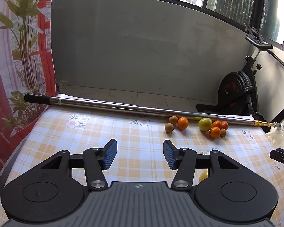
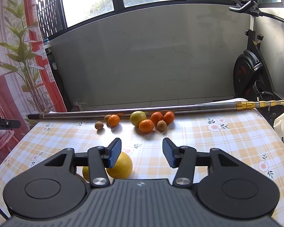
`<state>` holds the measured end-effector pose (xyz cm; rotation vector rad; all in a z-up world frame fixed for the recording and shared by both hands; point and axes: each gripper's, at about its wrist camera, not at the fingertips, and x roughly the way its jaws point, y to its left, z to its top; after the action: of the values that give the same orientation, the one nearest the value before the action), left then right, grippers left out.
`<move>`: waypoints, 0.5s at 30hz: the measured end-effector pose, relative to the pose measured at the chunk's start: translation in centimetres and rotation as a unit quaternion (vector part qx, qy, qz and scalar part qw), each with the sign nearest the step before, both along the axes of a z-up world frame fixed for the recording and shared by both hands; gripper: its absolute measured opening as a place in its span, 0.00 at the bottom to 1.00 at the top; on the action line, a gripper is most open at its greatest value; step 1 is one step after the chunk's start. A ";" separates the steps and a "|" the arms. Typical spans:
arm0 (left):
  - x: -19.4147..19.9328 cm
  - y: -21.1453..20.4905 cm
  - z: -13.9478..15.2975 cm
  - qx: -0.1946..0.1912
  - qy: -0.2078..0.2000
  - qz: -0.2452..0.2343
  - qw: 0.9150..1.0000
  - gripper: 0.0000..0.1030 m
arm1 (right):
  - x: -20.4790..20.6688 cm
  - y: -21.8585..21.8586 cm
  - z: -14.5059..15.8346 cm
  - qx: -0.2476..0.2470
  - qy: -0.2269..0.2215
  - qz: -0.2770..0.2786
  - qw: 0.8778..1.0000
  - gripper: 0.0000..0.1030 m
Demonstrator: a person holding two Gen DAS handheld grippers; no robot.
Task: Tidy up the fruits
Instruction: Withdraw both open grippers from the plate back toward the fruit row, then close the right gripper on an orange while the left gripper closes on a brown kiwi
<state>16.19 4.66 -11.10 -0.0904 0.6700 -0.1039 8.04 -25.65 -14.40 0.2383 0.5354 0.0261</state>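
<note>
Behind the right tongs [image 2: 142, 155], their left finger half hides a yellow citrus fruit [image 2: 123, 165]; both tongs, left tongs [image 1: 140, 155] included, gape empty, the small fruits [image 2: 145, 121] well ahead by the metal pole [image 2: 123, 111].

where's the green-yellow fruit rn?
In the right wrist view the green-yellow fruit sits mid-table at the far edge, against the metal pole, with tangerines on both sides. In the left wrist view it appears far right.

Likely home balcony: exercise bike [image 1: 238, 92], curtain [image 1: 19, 60]
</note>
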 end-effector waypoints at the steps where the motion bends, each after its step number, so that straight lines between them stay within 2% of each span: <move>1: -0.1 0.2 0.0 -0.003 0.002 0.000 1.000 0.55 | -0.1 0.0 -0.1 0.003 0.000 0.000 1.000 0.50; 4: -0.4 0.6 0.1 -0.004 0.005 0.000 1.000 0.55 | -0.3 -0.1 -0.2 0.008 0.002 -0.001 1.000 0.50; 12: -0.9 1.4 0.8 0.026 -0.001 0.010 1.000 0.56 | -0.1 0.7 -0.8 0.004 0.020 0.013 1.000 0.50; 15: -0.9 1.9 0.9 0.033 0.001 0.021 0.999 0.60 | 0.5 1.2 -1.3 -0.006 0.028 0.023 0.999 0.50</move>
<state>15.30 6.52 -10.25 -0.0413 0.6715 -0.0405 8.59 -24.50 -15.69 0.2151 0.5962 0.0605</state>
